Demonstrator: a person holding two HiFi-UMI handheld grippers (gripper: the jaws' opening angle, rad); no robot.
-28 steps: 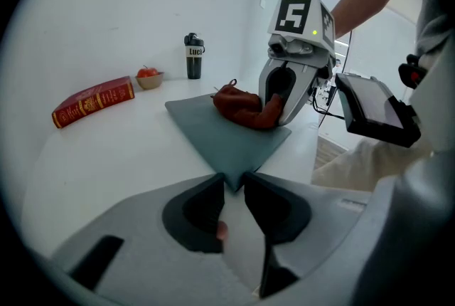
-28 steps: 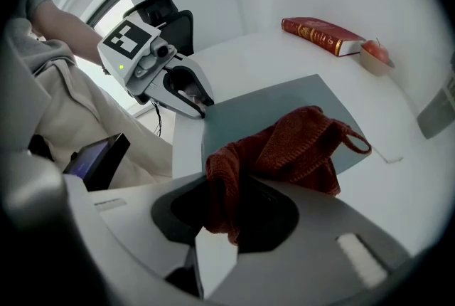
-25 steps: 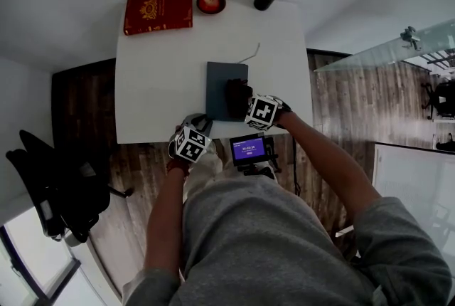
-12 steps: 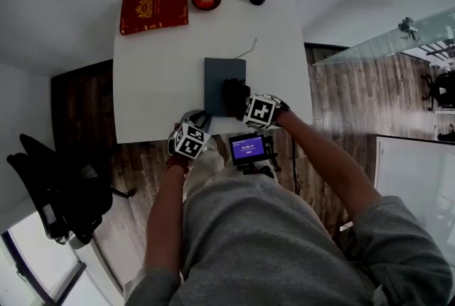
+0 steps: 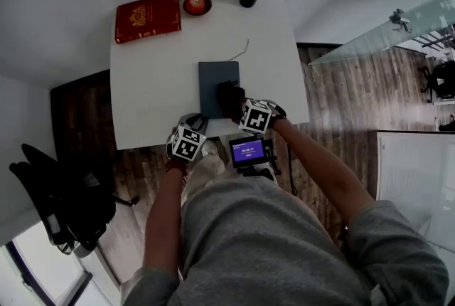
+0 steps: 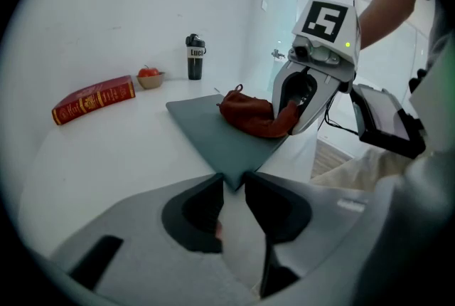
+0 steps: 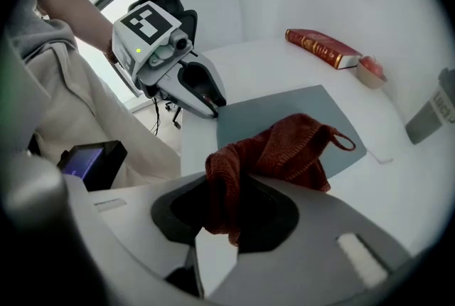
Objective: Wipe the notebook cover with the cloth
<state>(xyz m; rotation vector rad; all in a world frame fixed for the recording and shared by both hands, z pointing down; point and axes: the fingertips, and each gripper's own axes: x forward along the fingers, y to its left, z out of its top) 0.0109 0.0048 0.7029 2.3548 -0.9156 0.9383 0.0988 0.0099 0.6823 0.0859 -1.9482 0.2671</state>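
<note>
Notebook [image 5: 213, 80], slate-grey, flat on the white counter [image 5: 149, 84] close to its near edge, with its long axis running away from you. Your left gripper [image 6: 231, 187] takes the cover's near left corner between its jaw tips. These jaws have just been opening a little, yet the tips appear to bear on the corner's two edges and so pin it.

Your right gripper [image 7: 227, 219] is clenched on a fold of the rust-red cloth [image 7: 284, 148]. The free part of the cloth, hanging loop included, lies bunched on the near right part of the cover.

The coming move turns on one relation: nearly all the bare cover lies beyond the right jaws, away from you and over toward the left. A wiping stroke would therefore probably run outward along the long axis, then return beside itself. The right hand is the one at the cloth. The left serves only as anchor, and the notebook may slide if that hold slackens further.
</note>
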